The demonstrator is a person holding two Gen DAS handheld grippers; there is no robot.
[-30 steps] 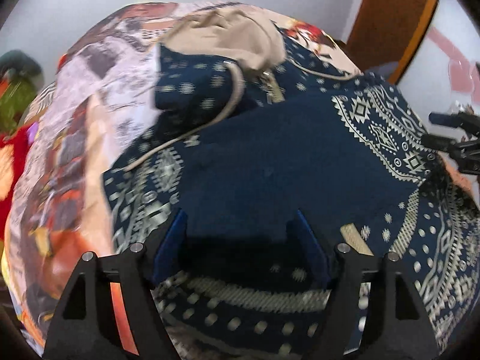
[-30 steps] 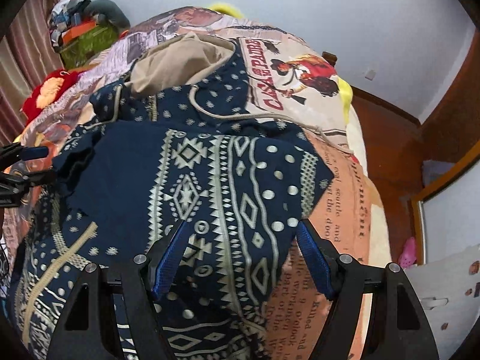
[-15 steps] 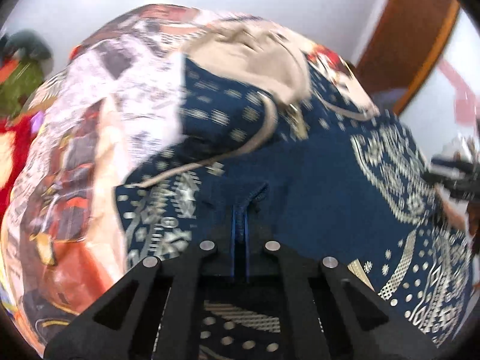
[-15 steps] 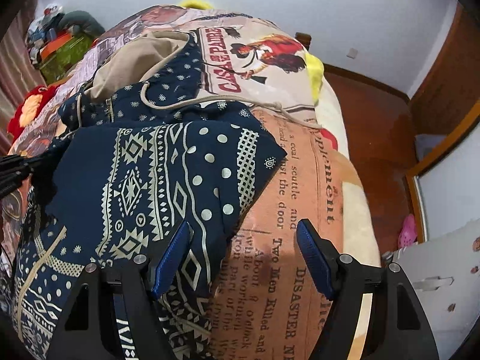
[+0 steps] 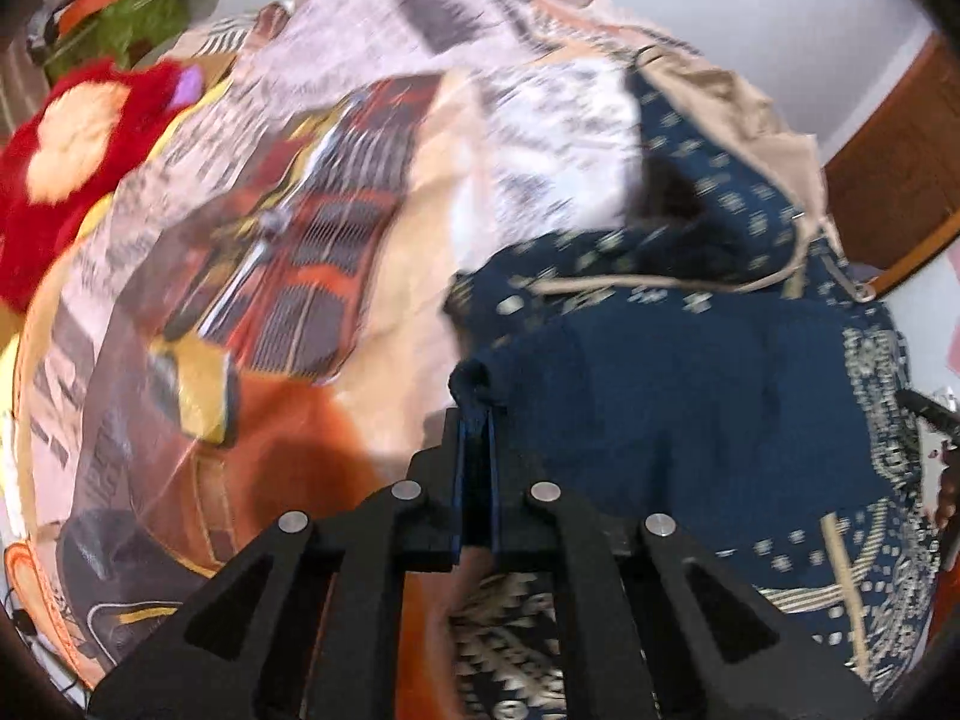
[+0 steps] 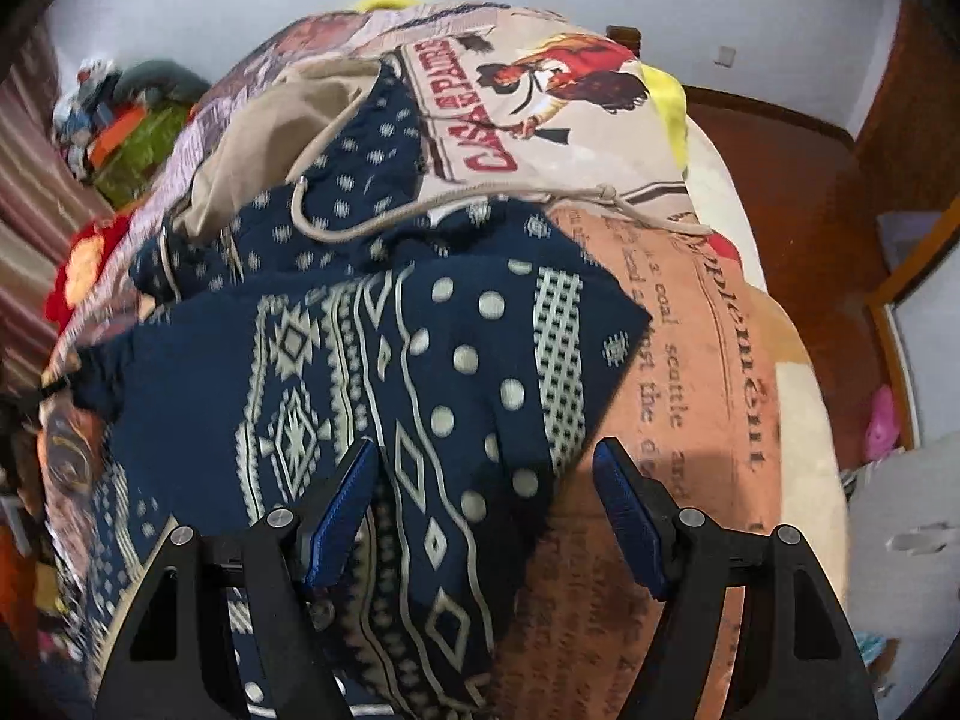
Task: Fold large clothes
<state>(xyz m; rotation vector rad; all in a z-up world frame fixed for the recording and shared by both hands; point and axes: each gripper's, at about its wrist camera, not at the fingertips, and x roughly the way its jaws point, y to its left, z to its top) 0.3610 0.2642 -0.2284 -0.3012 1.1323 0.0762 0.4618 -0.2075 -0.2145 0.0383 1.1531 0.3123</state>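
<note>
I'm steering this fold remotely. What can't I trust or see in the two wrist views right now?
- Left wrist view: motion blur smears the printed bedspread and hoodie pattern.
- Left gripper: shut on a navy fold; how much cloth sits between the pads is hidden.
- Right wrist view: the hoodie's lower hem is cut off by the frame and the open right gripper.
- Clutter beyond the bed, top left: too small and blurred to identify.

Ahead of the right gripper (image 6: 486, 468), whose pads are blue on black arms, lies a navy hoodie (image 6: 420, 372) patterned with cream diamonds, dots and zigzags; its hood lining (image 6: 264, 138) is beige. Beyond it, the bedspread (image 6: 690, 360) shows orange newsprint and a red rooster.
</note>
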